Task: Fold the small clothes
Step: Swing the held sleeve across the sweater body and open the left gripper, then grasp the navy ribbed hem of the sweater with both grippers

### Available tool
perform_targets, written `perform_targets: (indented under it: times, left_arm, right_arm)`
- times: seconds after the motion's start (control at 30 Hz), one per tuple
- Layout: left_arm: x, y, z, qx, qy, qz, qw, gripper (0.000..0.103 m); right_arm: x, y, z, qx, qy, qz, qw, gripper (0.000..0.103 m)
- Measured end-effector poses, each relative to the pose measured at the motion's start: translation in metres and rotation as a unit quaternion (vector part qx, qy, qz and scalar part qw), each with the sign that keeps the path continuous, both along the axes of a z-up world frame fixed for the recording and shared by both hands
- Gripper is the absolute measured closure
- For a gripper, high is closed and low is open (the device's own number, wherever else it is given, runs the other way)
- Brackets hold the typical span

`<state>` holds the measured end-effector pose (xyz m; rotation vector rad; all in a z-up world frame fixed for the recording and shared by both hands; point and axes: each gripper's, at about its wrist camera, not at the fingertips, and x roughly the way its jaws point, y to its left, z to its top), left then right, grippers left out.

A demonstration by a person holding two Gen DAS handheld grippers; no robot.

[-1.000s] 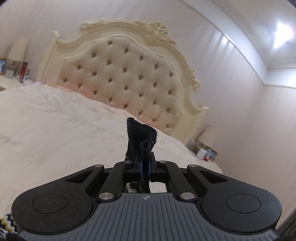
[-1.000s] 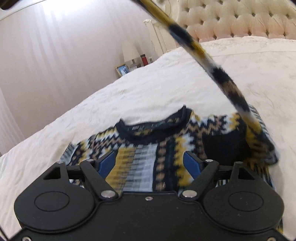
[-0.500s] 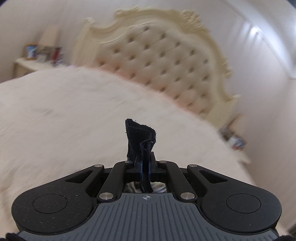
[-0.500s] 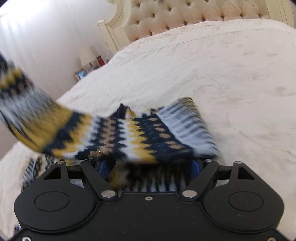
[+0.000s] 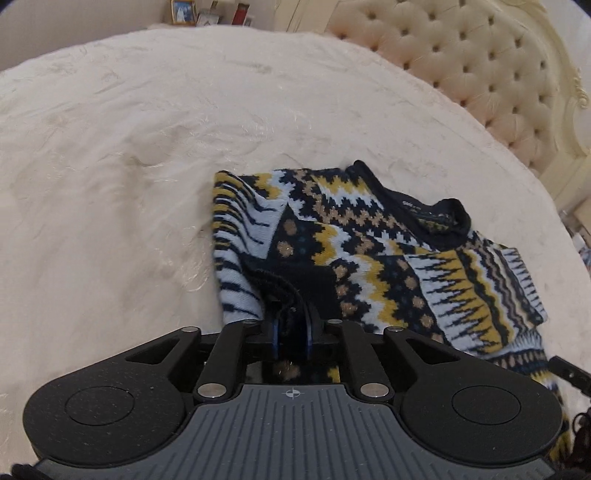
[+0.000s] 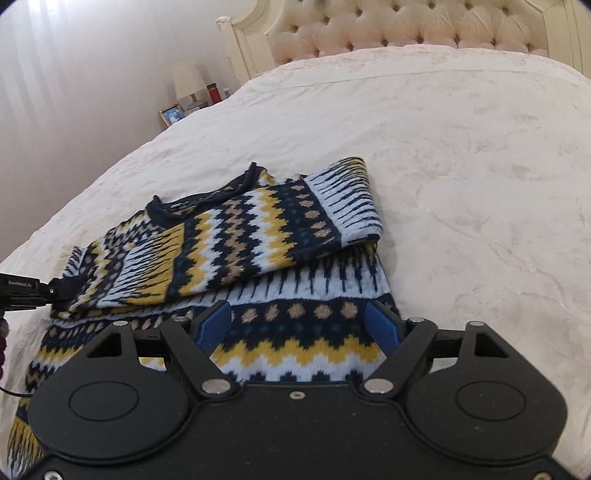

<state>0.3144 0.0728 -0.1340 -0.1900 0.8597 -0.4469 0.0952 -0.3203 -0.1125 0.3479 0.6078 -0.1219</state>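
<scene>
A small knitted sweater with navy, yellow, tan and pale blue zigzag bands lies on the cream bed; it also shows in the right wrist view. One sleeve is folded across its front. My left gripper is low over the sweater with its jaws a narrow gap apart around the sleeve's dark navy cuff. My right gripper is open, its blue pads wide apart just above the sweater's lower body. The left gripper's tip shows at the left edge of the right wrist view.
The cream bedspread spreads wide to the left and back. A tufted headboard stands at the far end. A nightstand with a lamp, a photo frame and small items sits beside the bed.
My left gripper swung down from high above the bed, carrying the sleeve across and laying it over the sweater's front. Its jaws have parted slightly. The right gripper stayed open over the lower body.
</scene>
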Motion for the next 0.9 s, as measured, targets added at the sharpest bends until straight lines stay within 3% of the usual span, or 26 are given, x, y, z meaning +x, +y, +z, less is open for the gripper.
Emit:
perform_targets:
  times: [0.23,0.3,0.37,0.5,0.63,0.7,0.9]
  left_arm:
    - [-0.036,-0.004,0.008,0.075,-0.039,-0.011,0.9963,0.074]
    - [-0.049,-0.004,0.011,0.089,-0.042,0.000,0.9951,0.062]
    - [-0.064,-0.001,0.014,0.078,-0.043,-0.001,0.9960,0.061]
    - [-0.101,0.006,0.023,0.058,-0.050,-0.006,0.9970,0.044]
    - [-0.141,0.010,0.030,0.043,-0.054,-0.002,0.9977,0.040]
    - [-0.158,0.010,0.031,0.031,-0.047,0.006,0.9984,0.033]
    - [-0.199,0.008,0.024,0.019,-0.011,0.005,0.9997,0.028]
  right_arm:
    - [-0.016,0.006,-0.002,0.011,0.006,-0.007,1.000,0.021]
    - [-0.024,0.008,0.001,0.015,0.003,-0.008,1.000,0.021]
    - [-0.033,0.010,0.004,0.016,0.000,-0.007,1.000,0.021]
    - [-0.054,0.016,0.013,0.013,-0.004,-0.002,1.000,0.020]
    - [-0.076,0.021,0.019,0.016,-0.010,0.002,1.000,0.016]
    - [-0.086,0.024,0.020,0.022,-0.010,0.004,1.000,0.016]
    - [-0.115,0.029,0.017,0.044,-0.003,0.006,0.999,0.009]
